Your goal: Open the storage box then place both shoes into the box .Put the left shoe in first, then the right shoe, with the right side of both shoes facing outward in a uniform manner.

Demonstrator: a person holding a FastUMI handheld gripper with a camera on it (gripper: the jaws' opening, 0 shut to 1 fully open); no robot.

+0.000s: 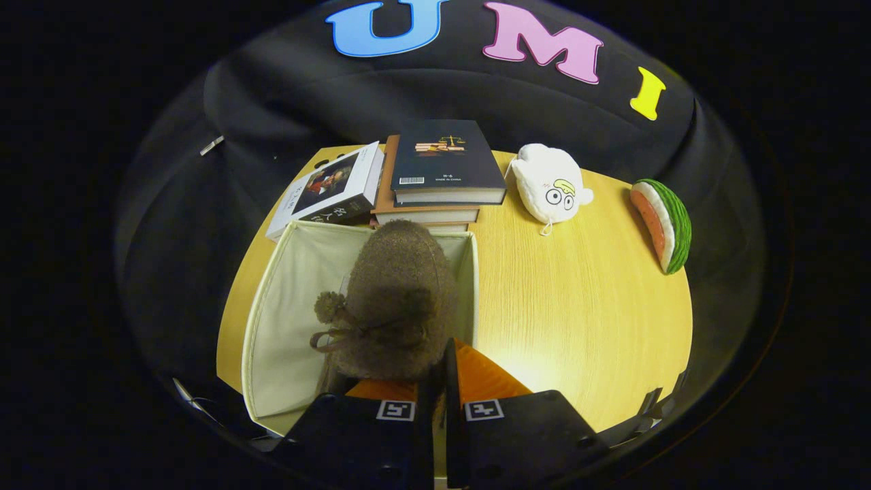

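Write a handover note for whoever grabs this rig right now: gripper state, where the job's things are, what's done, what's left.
Hand-held gripper: fingers closed on the heel of the fuzzy brown slipper with a pom-pom bow, held over the open cream fabric storage box on the round wooden table.
Done: box is open; this shoe is being lowered in.
Unclear: which shoe this is, and whether another already lies beneath it.
Left: release it with its right side facing outward, then confirm both shoes are in and match.
Beyond the box: stacked books, white plush toy, watermelon-slice toy.
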